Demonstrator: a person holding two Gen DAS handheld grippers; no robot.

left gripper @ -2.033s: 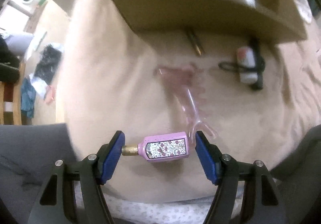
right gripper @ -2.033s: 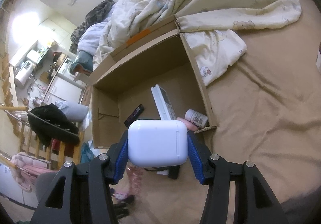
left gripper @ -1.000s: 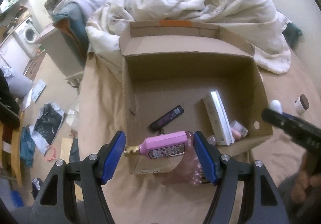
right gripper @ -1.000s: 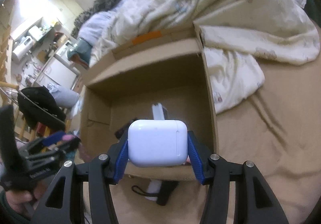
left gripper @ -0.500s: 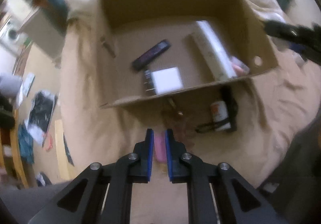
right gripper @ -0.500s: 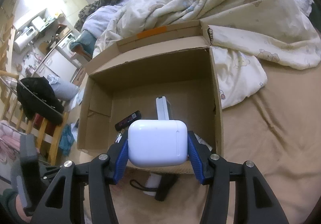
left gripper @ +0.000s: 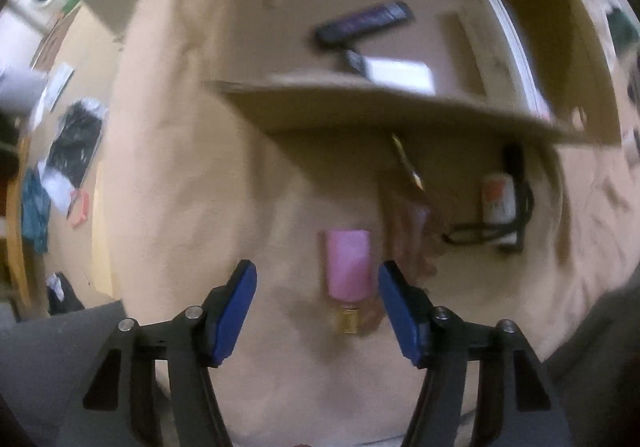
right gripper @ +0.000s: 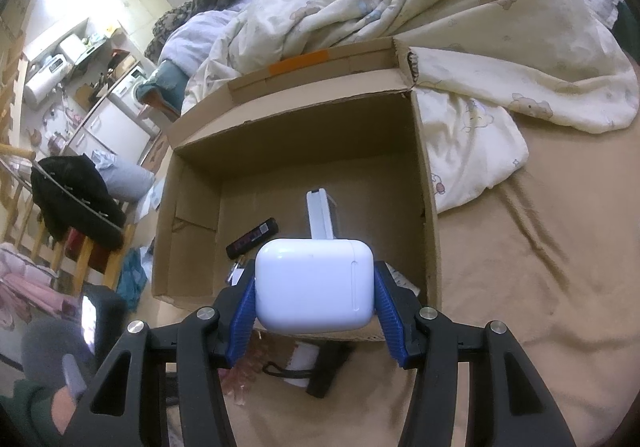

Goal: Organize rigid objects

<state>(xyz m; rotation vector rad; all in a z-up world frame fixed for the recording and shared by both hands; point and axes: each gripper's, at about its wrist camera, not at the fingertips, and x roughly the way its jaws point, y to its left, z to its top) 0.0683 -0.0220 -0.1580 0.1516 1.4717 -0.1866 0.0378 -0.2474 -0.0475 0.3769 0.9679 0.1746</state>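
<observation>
The left claw [left gripper: 318, 301] has just reopened over the pink bottle [left gripper: 347, 265] lying on the bed, outside the cardboard box [right gripper: 428, 207]. The right claw [right gripper: 315, 311] grips the white case [right gripper: 314, 283]; both things remain unboxed.

The left gripper [left gripper: 318, 305] points straight down, its fingers just opened and touching nothing. The right gripper [right gripper: 315, 301] (angled downward) has its fingers clamped.

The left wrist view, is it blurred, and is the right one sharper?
Left wrist view: motion blur smears the box and pink bottle; only the left gripper looks sharp. Right wrist view: sharp, with fisheye bending at the edges and glare top left.
</observation>
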